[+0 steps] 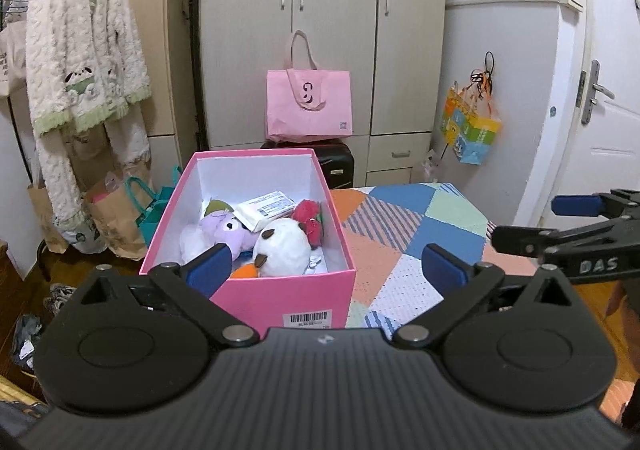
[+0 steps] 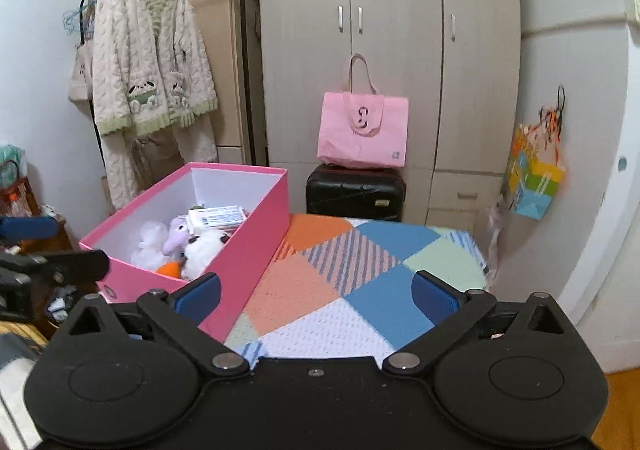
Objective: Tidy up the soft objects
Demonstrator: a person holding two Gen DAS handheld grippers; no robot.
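Note:
An open pink box (image 1: 280,298) stands on the left part of a patchwork blanket (image 1: 404,246). Inside lie a round white plush (image 1: 282,248), a purple plush (image 1: 232,230), a red plush (image 1: 310,217), something orange (image 1: 245,272) and a white packet (image 1: 266,213). My left gripper (image 1: 326,264) is open in front of the box's near wall, with nothing between its fingers. My right gripper (image 2: 318,292) is open over the bare blanket (image 2: 360,290), to the right of the box (image 2: 248,250), and holds nothing. Each gripper shows at the edge of the other's view.
Beyond the blanket a pink tote bag (image 1: 309,105) rests on a black suitcase (image 1: 338,165) before a beige wardrobe (image 1: 336,9). A fluffy robe (image 1: 80,49) hangs on a rack at left, with paper bags (image 1: 116,226) below. A colourful bag (image 1: 470,129) hangs beside a white door (image 1: 600,109).

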